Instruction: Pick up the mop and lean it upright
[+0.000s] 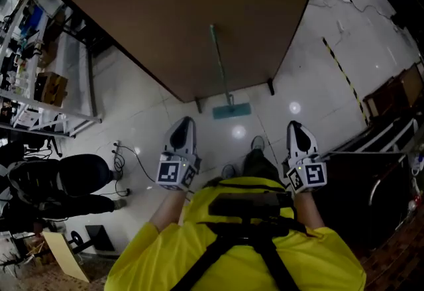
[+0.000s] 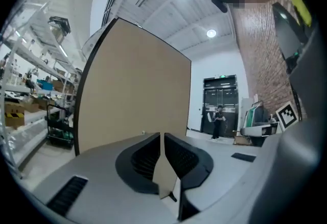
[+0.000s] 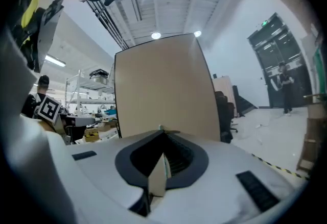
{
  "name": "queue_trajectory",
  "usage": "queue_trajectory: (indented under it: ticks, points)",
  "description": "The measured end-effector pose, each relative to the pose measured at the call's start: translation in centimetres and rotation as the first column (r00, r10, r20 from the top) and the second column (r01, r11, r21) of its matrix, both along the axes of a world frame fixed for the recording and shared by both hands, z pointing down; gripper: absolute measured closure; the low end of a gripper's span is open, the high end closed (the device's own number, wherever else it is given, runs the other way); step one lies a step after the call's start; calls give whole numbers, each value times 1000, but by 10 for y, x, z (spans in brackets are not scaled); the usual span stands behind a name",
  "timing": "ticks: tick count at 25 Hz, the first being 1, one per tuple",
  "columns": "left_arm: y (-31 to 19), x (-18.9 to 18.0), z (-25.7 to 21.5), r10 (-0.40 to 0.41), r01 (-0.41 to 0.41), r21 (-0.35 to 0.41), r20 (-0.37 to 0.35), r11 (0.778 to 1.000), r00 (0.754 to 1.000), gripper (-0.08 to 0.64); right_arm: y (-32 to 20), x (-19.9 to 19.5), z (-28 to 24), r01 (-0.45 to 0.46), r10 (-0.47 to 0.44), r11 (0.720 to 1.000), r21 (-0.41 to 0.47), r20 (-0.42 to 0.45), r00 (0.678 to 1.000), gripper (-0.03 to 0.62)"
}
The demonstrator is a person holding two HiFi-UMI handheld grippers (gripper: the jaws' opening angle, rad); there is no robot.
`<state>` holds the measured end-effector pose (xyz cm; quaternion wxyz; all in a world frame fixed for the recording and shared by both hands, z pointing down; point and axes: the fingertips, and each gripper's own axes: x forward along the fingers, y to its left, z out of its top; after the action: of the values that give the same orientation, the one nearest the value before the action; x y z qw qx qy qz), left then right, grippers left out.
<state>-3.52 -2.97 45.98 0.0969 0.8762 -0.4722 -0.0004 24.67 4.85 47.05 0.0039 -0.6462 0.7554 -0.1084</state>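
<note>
The mop stands upright against a big brown panel: its teal handle leans on the panel's face and its flat teal head rests on the white floor at the panel's foot. My left gripper and right gripper are held close to my chest, well short of the mop, one on each side of it. Both point toward the panel. In the left gripper view the left gripper has its jaws together with nothing between them; the right gripper looks the same in its own view.
Metal shelving full of boxes lines the left side. A black office chair and a floor cable lie at my left. Yellow-black tape crosses the floor at right, near dark furniture. A person stands by a distant door.
</note>
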Motion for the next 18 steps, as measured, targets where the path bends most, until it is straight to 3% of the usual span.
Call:
queue_trajectory:
  ticks: [6,7,9,11,13,18]
  points:
    - [-54,-6,1,-187,187,-8,4,982,982,540,-129,-8,1,226,-225,974,5,-54,973,579]
    - [-63,-3,-1,-208,208,6,-1,978,978,541,-151,-10,4,244,-243,970,4,-79,967,539]
    - [-80,2,-5,-241,241,31,-5,970,971,558,-191,-15,13,262,-262,965,-11,-132,956,537]
    - [-88,3,0,-260,260,35,-3,965,966,558,-216,-26,29,265,-269,963,-50,-124,955,535]
    - [-97,-2,7,-278,279,18,-5,960,960,558,-238,-44,49,281,-289,955,-99,-81,954,406]
    - [-122,-16,18,-246,245,-25,-7,969,969,558,-315,-89,94,253,-264,956,-147,-58,963,405]
